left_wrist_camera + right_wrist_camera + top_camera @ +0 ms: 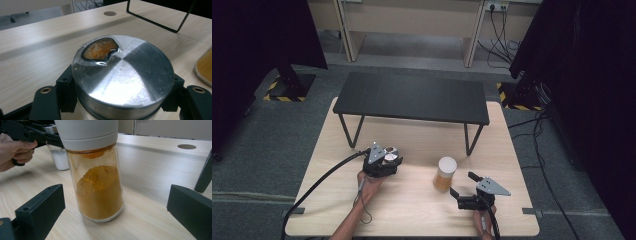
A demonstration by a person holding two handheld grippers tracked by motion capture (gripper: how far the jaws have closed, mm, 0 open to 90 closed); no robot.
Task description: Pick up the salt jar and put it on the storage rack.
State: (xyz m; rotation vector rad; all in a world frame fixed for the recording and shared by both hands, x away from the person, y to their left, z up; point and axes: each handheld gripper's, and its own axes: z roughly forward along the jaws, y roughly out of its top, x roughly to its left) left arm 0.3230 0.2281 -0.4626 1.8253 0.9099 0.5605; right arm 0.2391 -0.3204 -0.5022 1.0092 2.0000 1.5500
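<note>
The left tool (pixel 388 161) pinches the metal-lidded shaker (pixel 122 75), left of the upright spice jar (pixel 445 173), which stands just ahead of the spread right tool (pixel 464 187), between its jaws

Silver-lidded shaker (pixel 122 75), orange-powder jar (pixel 98 190) (white cap), pale wood-grain table (pixel 412 200), matte black shelf (pixel 412 96).

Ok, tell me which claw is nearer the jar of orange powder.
Right. The right claw sits open just beside the orange powder jar, its jaws flanking it without touching. The left claw is farther off, shut on a metal-lidded jar.
</note>
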